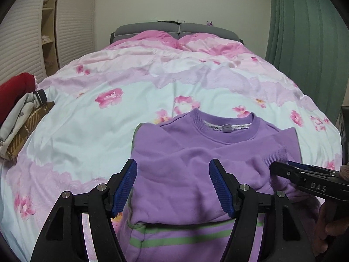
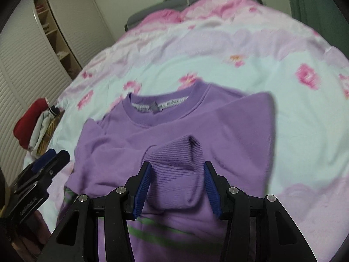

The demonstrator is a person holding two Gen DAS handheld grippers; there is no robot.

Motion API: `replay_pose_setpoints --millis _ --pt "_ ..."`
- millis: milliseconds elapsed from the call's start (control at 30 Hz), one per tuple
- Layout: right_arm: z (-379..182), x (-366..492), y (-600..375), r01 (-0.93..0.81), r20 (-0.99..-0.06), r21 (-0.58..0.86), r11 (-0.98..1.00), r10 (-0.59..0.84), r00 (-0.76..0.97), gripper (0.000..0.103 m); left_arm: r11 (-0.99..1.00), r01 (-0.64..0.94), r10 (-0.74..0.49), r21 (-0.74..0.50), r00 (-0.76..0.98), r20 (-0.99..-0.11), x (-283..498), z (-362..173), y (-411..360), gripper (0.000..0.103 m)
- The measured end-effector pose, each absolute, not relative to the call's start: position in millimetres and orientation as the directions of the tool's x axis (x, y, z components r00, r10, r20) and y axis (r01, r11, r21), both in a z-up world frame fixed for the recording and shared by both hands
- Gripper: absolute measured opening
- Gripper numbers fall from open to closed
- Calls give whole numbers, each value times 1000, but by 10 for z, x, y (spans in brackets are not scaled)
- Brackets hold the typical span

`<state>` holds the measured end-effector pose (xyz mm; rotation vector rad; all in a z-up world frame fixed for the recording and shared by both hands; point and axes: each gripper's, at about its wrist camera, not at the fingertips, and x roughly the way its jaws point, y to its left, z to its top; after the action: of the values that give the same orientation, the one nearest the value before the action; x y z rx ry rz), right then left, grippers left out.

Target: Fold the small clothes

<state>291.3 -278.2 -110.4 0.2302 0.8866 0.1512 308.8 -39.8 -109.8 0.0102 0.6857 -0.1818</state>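
One purple sweatshirt (image 1: 192, 152) lies on the bed (image 1: 135, 83), collar toward the headboard, both sleeves folded in across the chest and green stripes showing near its hem. Two grippers work it.

At the far left of the bed sits a small stack of clothes (image 1: 17, 109): a red piece on top, a white printed one under it, and a brown patterned piece at the bottom, three that can be counted. A dark striped cuff pokes out of the stack. Behind it stands a wardrobe (image 1: 21, 35) with slatted doors and one open column of shelves; what is on the shelves is too small to tell.

The left gripper (image 1: 173, 185) hovers over the lower chest of the sweatshirt, its blue fingers (image 1: 124, 187) spread apart with nothing pressed between them.

The bed has a pale cover printed with pink flowers and lilac bands, two pink pillows (image 1: 178, 39) and a grey headboard (image 1: 176, 29). The wall behind is cream.

The right gripper (image 2: 177, 185) sits over the ribbed cuff (image 2: 174, 159) of the folded sleeve. The cuff lies between its fingers (image 2: 141, 187); in the right wrist view small gaps show beside the pads, so the cuff is not pinched. The view is blurred.

At the far right hangs a green curtain (image 1: 305, 43).
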Motion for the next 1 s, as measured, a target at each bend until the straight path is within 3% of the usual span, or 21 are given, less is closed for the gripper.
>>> replay_pose_setpoints --millis 33,67,367,567,633,800,1000 --pt "-1113 2920 -2768 -35 -753 239 970 208 624 13 984 169 -164 -53 755 -635 3101 -1120 -387 68" --pt "-1110 2913 -2785 -30 -752 236 971 203 627 11 984 168 -165 -56 753 -637 3107 -1135 -382 68" --pt "-919 2699 -3188 77 -683 240 968 112 721 10 982 176 -177 -66 747 -641 3183 -1196 -430 68" --pt "-1303 2832 -3303 128 -785 240 962 115 609 11 982 186 -165 -37 738 -655 3310 -1305 -532 68" --pt "-1256 2792 -3334 127 -766 264 956 128 630 14 982 188 -162 -32 732 -662 3355 -1335 -531 68" --pt "-1018 2710 -3294 114 -713 190 975 57 698 46 982 184 -170 -49 735 -657 3469 -1299 -471 68" --pt "-1050 2940 -3219 86 -742 173 981 73 666 46 979 195 -182 -59 707 -683 3682 -1335 -469 68"
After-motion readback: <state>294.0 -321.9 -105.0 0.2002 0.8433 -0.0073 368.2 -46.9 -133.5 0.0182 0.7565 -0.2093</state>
